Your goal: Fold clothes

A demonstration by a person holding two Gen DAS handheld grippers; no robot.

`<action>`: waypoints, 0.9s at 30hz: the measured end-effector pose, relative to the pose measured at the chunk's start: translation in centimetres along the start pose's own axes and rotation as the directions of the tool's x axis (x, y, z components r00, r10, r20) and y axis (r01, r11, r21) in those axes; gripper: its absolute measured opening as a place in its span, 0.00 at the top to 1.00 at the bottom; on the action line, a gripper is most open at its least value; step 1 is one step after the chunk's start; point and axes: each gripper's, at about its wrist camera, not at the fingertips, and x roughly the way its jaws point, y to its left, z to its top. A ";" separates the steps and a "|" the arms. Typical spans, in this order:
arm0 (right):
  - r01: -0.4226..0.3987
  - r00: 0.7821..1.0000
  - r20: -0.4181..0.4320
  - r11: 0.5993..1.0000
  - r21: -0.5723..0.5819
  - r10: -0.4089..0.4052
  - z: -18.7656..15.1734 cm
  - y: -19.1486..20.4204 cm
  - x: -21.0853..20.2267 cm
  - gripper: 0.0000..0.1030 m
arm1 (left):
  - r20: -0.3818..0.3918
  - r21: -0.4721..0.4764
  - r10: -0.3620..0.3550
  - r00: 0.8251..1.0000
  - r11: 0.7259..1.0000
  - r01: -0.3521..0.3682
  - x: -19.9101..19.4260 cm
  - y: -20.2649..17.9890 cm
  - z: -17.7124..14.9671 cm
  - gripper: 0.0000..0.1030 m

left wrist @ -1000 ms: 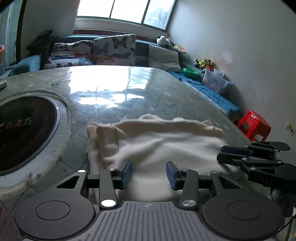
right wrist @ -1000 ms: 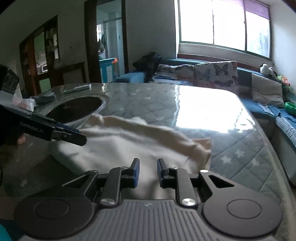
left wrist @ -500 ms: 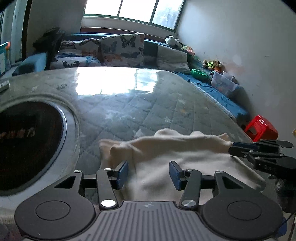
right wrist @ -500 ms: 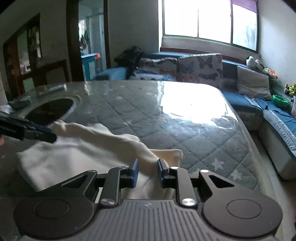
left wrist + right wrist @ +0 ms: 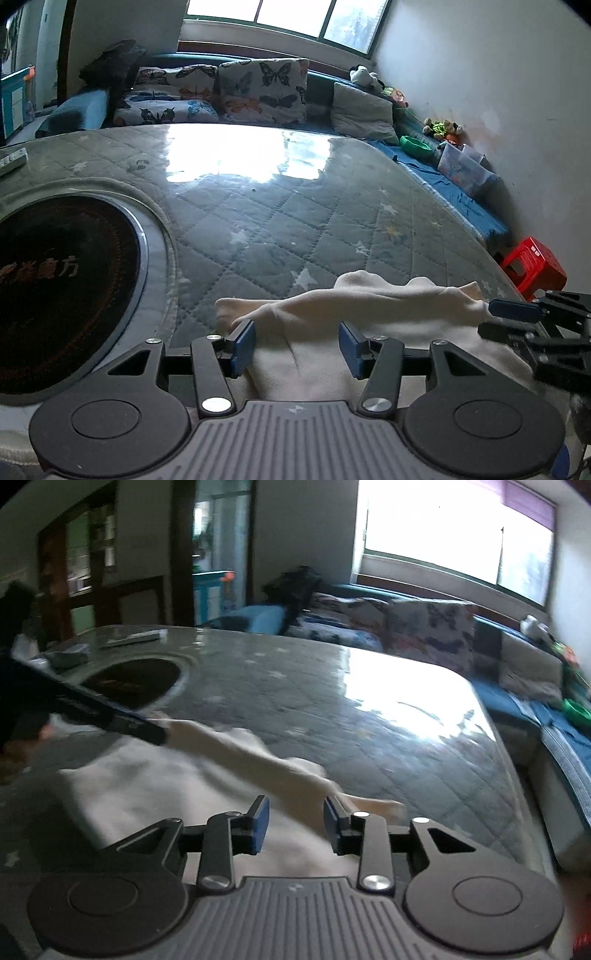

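Observation:
A cream garment (image 5: 369,306) lies bunched at the near edge of the quilted table (image 5: 277,221), with a raised fold running left to right. My left gripper (image 5: 297,345) is open, its blue pads on either side of the cloth's near part and not pinching it. In the right wrist view the same garment (image 5: 147,797) is blurred, and its ridge runs from a left finger (image 5: 122,720) into the gap of my right gripper (image 5: 297,821). That gripper's jaws stand apart around the ridge. From the left wrist view the right gripper (image 5: 517,319) sits at the cloth's right corner.
A round dark inset (image 5: 55,288) fills the table's left side. A remote (image 5: 11,162) lies at the far left edge. A red stool (image 5: 535,266) stands by the wall on the right. A sofa with butterfly cushions (image 5: 258,88) runs behind the table.
The garment has been drawn toward the near edge and now covers less of the table. My right gripper's jaws have widened from nearly closed. The left jaws have widened slightly.

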 end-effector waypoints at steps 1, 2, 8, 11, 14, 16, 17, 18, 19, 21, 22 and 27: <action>-0.017 1.000 0.002 1.000 -0.015 0.017 0.2 0.7 -0.1 0.68 | 0.002 0.000 0.005 1.000 1.000 -0.005 -0.2 0.0 -0.1 0.43; -0.036 0.999 0.002 0.999 -0.034 0.036 0.3 1.5 -0.2 0.67 | 0.004 0.000 0.015 1.000 1.000 -0.015 -0.4 0.1 -0.1 0.40; -0.149 0.989 -0.022 0.977 -0.150 0.147 1.2 6.4 0.1 0.62 | 0.010 -0.036 0.064 0.998 0.997 -0.063 -2.2 1.3 -0.4 0.23; -0.198 0.980 -0.042 0.955 -0.219 0.193 1.4 9.0 0.4 0.61 | 0.022 -0.066 0.094 0.995 0.994 -0.093 -3.2 2.2 -0.6 0.12; -0.227 0.974 -0.060 0.935 -0.272 0.219 1.4 11.1 0.8 0.57 | 0.026 -0.095 0.113 0.993 0.989 -0.110 -3.9 3.2 -1.0 0.08; -0.235 0.972 -0.068 0.922 -0.308 0.224 1.2 12.4 1.1 0.55 | 0.022 -0.111 0.128 0.992 0.986 -0.125 -4.3 3.8 -1.2 0.05; -0.238 0.971 -0.072 0.915 -0.325 0.227 1.1 13.1 1.2 0.55 | 0.019 -0.122 0.134 0.991 0.984 -0.131 -4.4 4.0 -1.4 0.03; -0.239 0.971 -0.073 0.911 -0.338 0.227 1.1 13.4 1.3 0.55 | 0.017 -0.133 0.137 0.990 0.982 -0.133 -4.5 4.3 -1.5 0.02; -0.239 0.971 -0.074 0.906 -0.350 0.227 1.1 13.8 1.4 0.55 | 0.015 -0.144 0.137 0.990 0.981 -0.134 -4.6 4.6 -1.7 0.01; -0.239 0.971 -0.076 0.896 -0.375 0.227 1.0 14.5 1.6 0.55 | 0.006 -0.170 0.137 0.990 0.976 -0.134 -4.7 5.1 -2.0 0.00; -0.239 0.971 -0.077 0.890 -0.387 0.227 0.9 14.8 1.7 0.55 | 0.002 -0.180 0.134 0.991 0.975 -0.131 -4.7 5.2 -2.1 0.00; -0.238 0.971 -0.082 0.862 -0.448 0.226 0.7 16.5 2.1 0.55 | -0.016 -0.213 0.104 0.994 0.971 -0.105 -4.8 5.4 -2.6 0.00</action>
